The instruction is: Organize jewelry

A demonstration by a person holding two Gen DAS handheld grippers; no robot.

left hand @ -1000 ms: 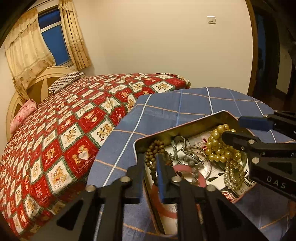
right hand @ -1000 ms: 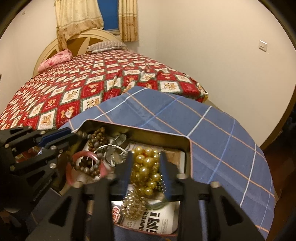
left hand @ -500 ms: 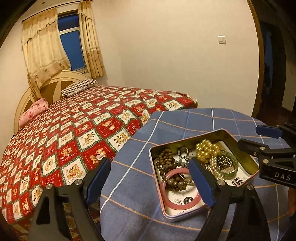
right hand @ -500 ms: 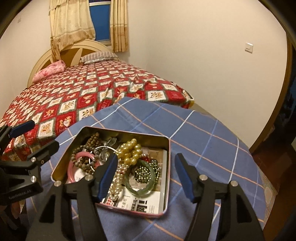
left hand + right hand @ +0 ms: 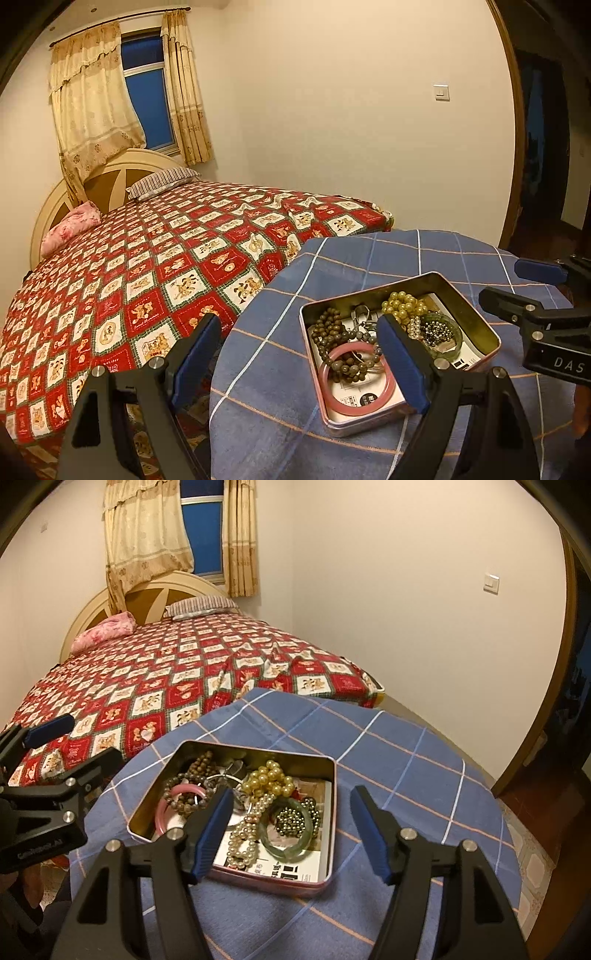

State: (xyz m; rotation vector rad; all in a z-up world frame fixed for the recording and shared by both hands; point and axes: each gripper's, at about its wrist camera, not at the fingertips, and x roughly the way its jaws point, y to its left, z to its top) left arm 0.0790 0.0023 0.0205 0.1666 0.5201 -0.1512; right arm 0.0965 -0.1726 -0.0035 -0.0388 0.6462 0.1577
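Open tin [image 5: 334, 812] on blue checked cloth [image 5: 424, 794], holding bracelets, bead strings. Left gripper [image 5: 299, 354], right gripper [image 5: 291, 830]: jaws just widened, empty, above tin. Step: release done. Next: likely closing tin.

Warm, yellowish indoor light, fairly dim. Window [image 5: 147, 107] dark blue, giving no daylight. Strong fisheye bending at edges; black vignette in corners. Soft shadows inside tin [image 5: 295, 880]. Focus acceptable throughout, slight grain, no motion blur.
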